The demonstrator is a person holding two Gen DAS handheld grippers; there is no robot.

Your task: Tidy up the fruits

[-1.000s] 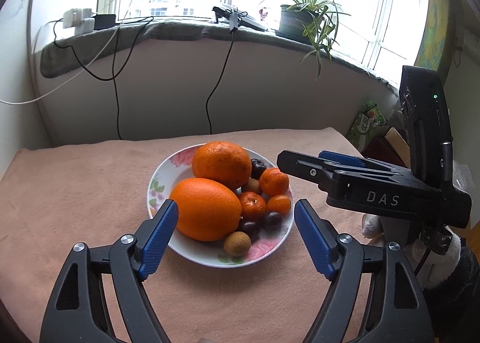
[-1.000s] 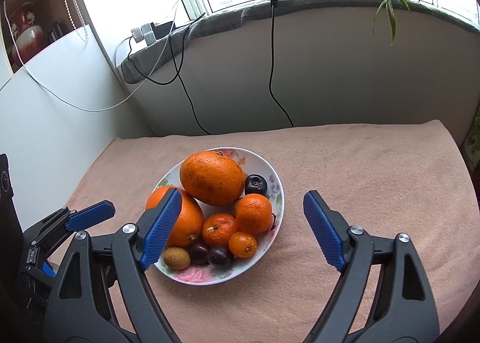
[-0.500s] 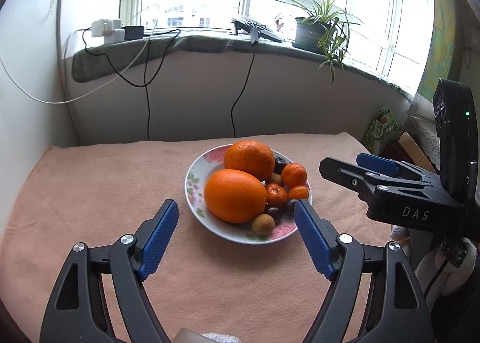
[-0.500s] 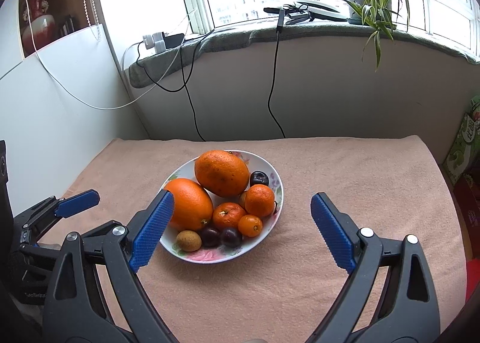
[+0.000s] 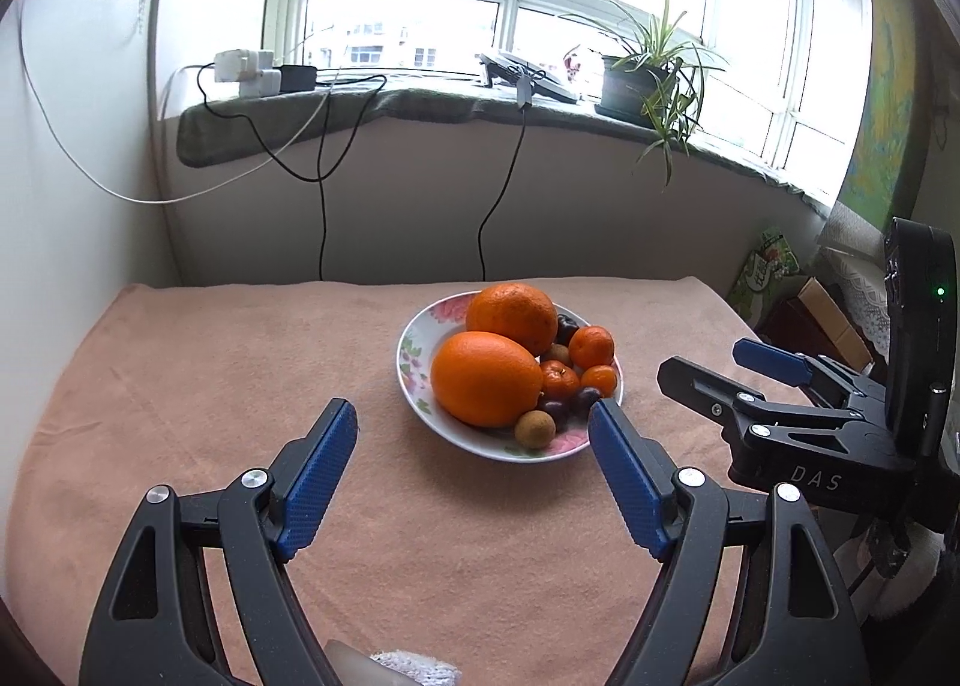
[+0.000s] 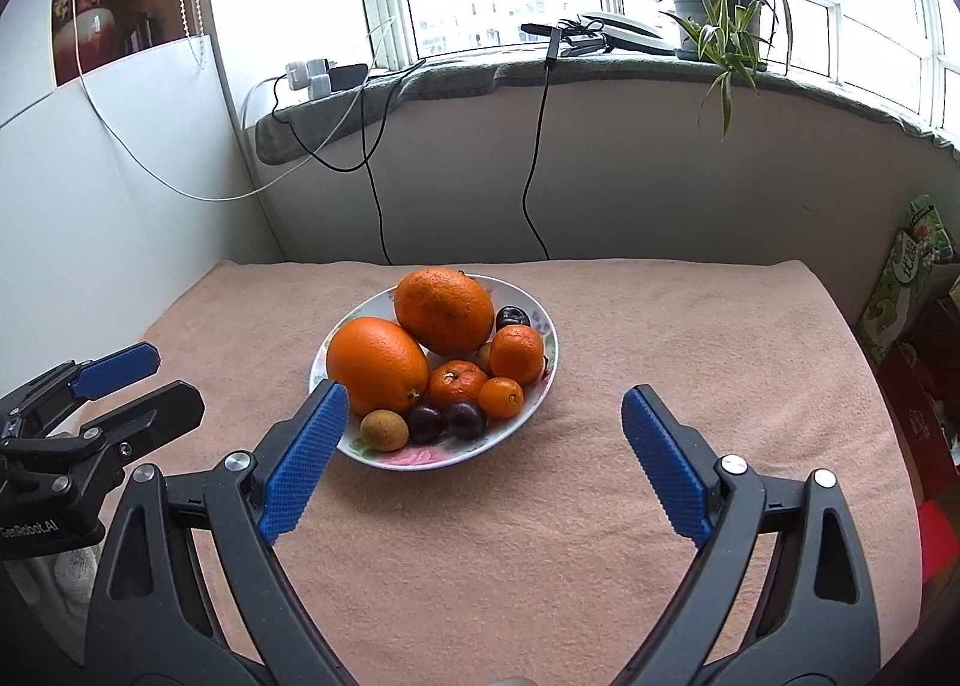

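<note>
Two big oranges [image 6: 414, 338] fill the left and back of a floral plate [image 6: 540, 386], sitting mid-table on a pink towel [image 6: 660, 326]. Right of them: three small mandarins [image 6: 474, 380]. Two dark plums [image 6: 447, 420] and one brown longan [image 6: 384, 430] sit at the near rim, another dark fruit [image 6: 512, 317] at the back. Left gripper [image 5: 474, 434] hovers short of the plate's near-left edge, jaws wide, nothing between them. Right gripper [image 6: 480, 422] hovers over the plate's near-right edge, jaws also wide and empty; its left pad overlaps the front orange in view, contact unclear. Behind: windowsill [image 6: 600, 71] with chargers [image 6: 309, 74], dangling cables [image 6: 534, 158], potted plant [image 6: 717, 2].
</note>
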